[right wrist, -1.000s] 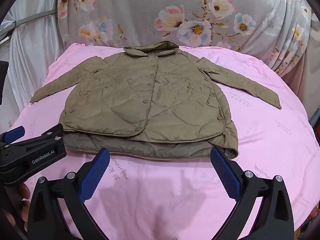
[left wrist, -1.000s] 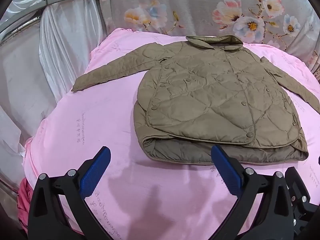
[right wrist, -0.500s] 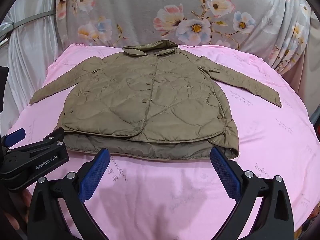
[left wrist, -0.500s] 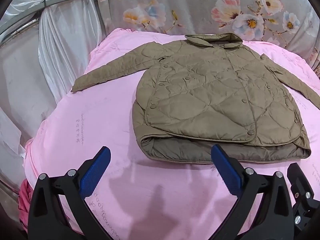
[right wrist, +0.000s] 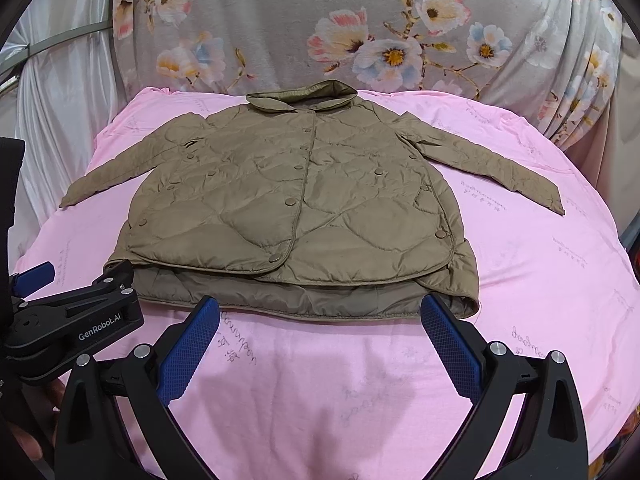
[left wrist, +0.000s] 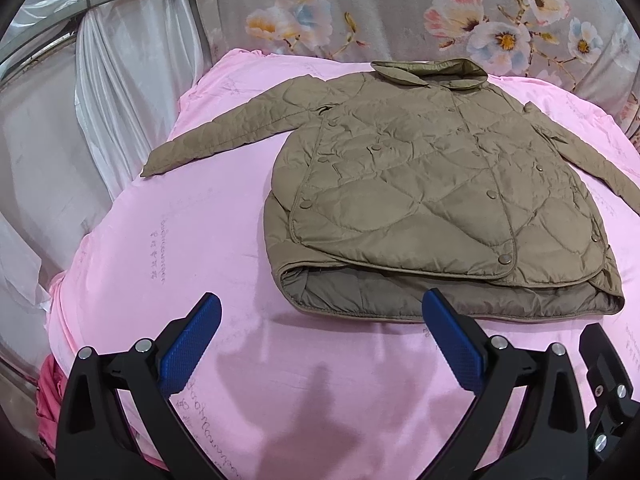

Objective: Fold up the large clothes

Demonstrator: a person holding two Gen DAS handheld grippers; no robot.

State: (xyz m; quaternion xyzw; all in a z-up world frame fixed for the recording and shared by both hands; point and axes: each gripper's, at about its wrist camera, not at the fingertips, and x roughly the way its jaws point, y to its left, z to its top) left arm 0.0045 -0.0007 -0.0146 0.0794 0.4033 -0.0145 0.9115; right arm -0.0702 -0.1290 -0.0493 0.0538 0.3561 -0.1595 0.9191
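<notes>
An olive quilted jacket (left wrist: 432, 184) lies front up on the pink sheet (left wrist: 180, 240), collar at the far side, both sleeves spread out sideways. It also shows in the right wrist view (right wrist: 296, 204). My left gripper (left wrist: 320, 340) is open and empty, just short of the hem's left corner. My right gripper (right wrist: 320, 340) is open and empty, just short of the hem's middle. The left gripper's body (right wrist: 76, 328) shows at the left of the right wrist view.
A grey floral cloth (right wrist: 360, 40) hangs behind the bed. White curtains (left wrist: 100, 100) hang at the left. The pink sheet (right wrist: 560, 280) drops off at the left and right edges. A red cloth (left wrist: 48, 396) lies low at the left.
Both grippers have shifted slightly, so the jacket sits a little lower and farther right in the right wrist view. The jacket itself has not moved. Both stay open.
</notes>
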